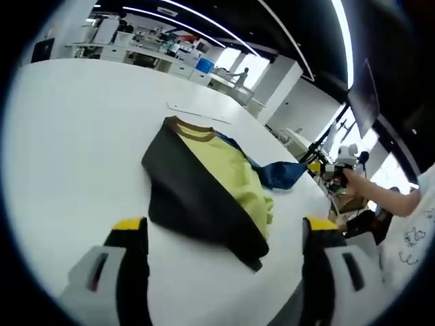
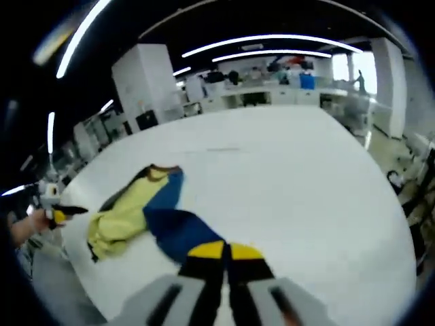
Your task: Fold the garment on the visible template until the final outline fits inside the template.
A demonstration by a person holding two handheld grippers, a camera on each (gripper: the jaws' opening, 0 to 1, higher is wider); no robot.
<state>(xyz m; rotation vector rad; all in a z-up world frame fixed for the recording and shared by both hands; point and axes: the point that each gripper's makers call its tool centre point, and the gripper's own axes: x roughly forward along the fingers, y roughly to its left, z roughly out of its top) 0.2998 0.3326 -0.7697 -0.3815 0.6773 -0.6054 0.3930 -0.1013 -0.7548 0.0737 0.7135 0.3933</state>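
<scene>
While the left tongs (image 1: 224, 234) hover with their yellow-tipped jaws wide apart and gripping nothing, the left gripper view shows one garment (image 1: 204, 183) lying near the edge of the white bench (image 1: 75, 129), just beyond the jaws. It is half folded: a black panel lies over a yellow body, and a blue sleeve (image 1: 279, 173) trails off to the side. A thin pale outline (image 1: 197, 114) lies on the bench beyond the collar; I take it for the template, well apart from the cloth. A person's hand (image 1: 350, 178) holds the other tongs near the bench edge.

In the right gripper view, the right tongs (image 2: 224, 252) have their jaws pressed together over the blue sleeve (image 2: 173, 227); whether cloth is pinched between them I cannot tell. The yellow part (image 2: 122, 217) lies beyond, toward the bench (image 2: 299, 176) edge.

The risk, I judge: pulling the sleeve could drag the whole garment off the near edge, or undo the black fold, since nothing pins it.

Count: one garment, one bench, two tongs.
</scene>
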